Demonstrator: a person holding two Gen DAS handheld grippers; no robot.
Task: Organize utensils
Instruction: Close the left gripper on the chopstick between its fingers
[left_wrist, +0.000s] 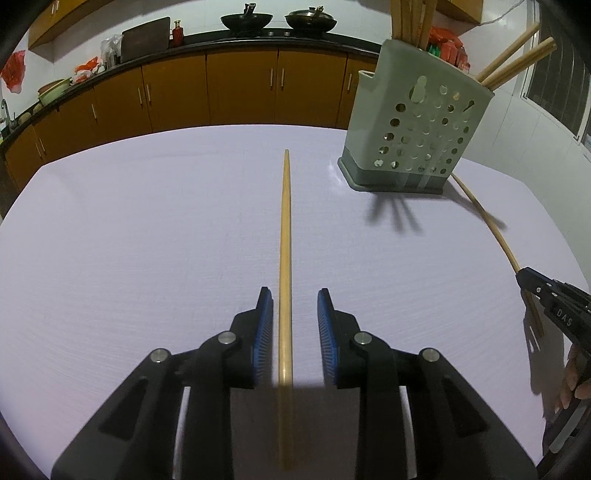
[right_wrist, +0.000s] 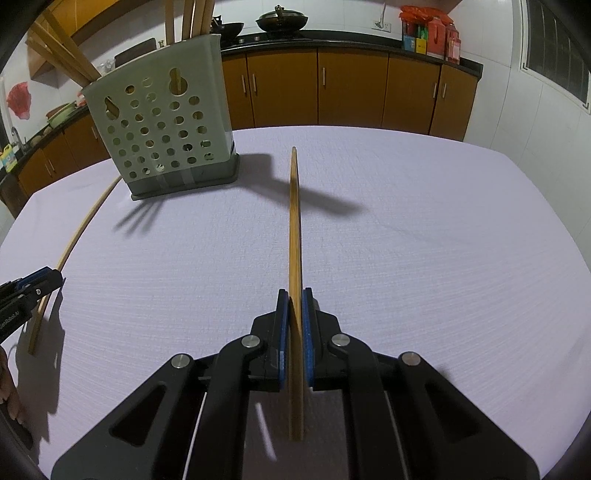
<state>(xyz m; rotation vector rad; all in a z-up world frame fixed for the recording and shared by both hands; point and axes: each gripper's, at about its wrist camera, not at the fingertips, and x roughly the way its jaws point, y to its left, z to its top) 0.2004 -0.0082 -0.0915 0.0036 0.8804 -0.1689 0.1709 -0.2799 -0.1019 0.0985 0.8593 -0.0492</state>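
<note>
The held chopstick (right_wrist: 294, 221) is pinched between the blue pads (right_wrist: 306, 325) of my right hand-held gripper (right_wrist: 294, 295), gripped near its thick end. It points to 12 o'clock, and its tip looks lifted, since its shadow falls well apart from it. The loose chopstick (left_wrist: 285, 240) appears to lie flat on the surface (left_wrist: 147, 240), also pointing to 12 o'clock. My left hand-held gripper (left_wrist: 295, 295) is spread astride it, with neither pad touching the wood.

The grey perforated utensil holder (right_wrist: 162, 122) stands at 11 o'clock from my right hand-held gripper and at 1 o'clock from my left one. The standing chopsticks (left_wrist: 517, 59) already lean out of its top.

I judge the step in hand to be carrying the held chopstick to the holder. To do it well I should:
- raise it clear of the rim before swinging toward 11 o'clock;
- tip it nearly upright, thin end down;
- aim for a gap between the sticks already there, so I don't knock them or tip the holder.

The pinch sits far back, so the long end may wobble, and a slow approach suits. For the loose one, I would centre it between the pads before squeezing.
</note>
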